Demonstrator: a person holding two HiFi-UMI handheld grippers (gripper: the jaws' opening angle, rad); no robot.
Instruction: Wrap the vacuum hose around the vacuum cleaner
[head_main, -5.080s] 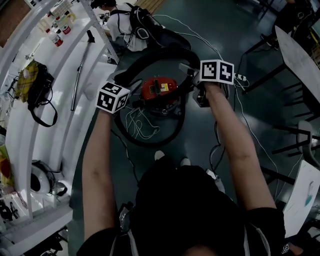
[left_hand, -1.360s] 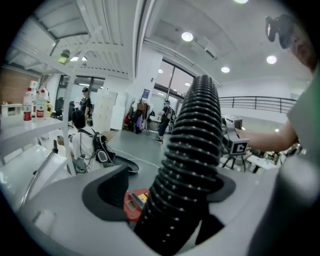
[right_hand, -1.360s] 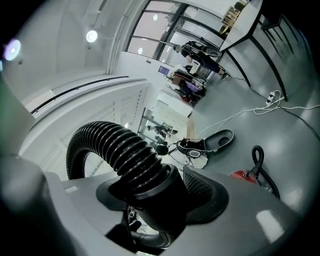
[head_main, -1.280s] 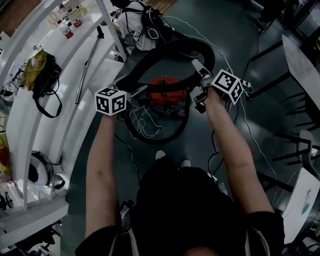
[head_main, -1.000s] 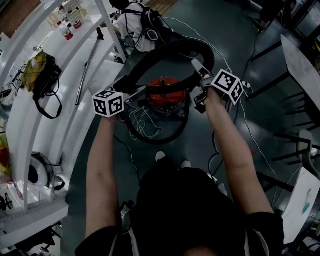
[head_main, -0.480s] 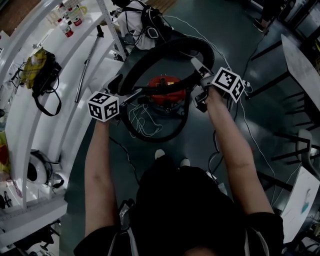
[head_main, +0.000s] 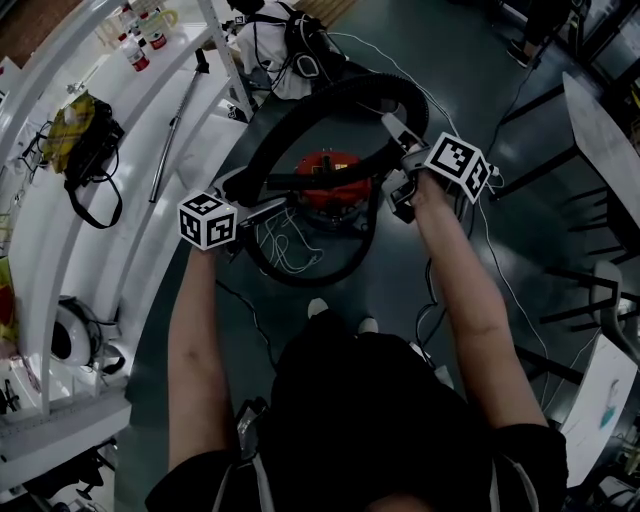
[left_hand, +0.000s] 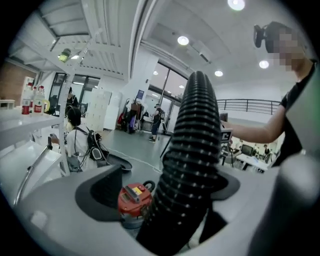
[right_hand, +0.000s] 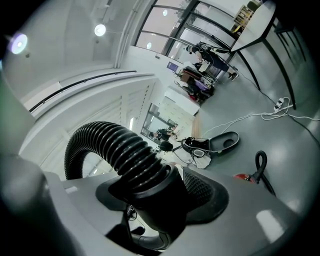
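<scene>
Head view dim, underexposed; gripper views brighter, ceiling lights (left_hand: 183, 40) glaring, fisheye-warped edges.

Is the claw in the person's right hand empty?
No, the right gripper has its jaws closed on the black hose, gripping it at the smooth cuff.

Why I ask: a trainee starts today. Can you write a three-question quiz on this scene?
1. True or false: the right gripper is clamped on the hose.
2. The top of the vacuum cleaner is: A red, B blue, C yellow.
3. What passes between the jaws of the left gripper?

Key: 1 true. 2 A. 3 The hose, with a gap showing at one pad.
</scene>
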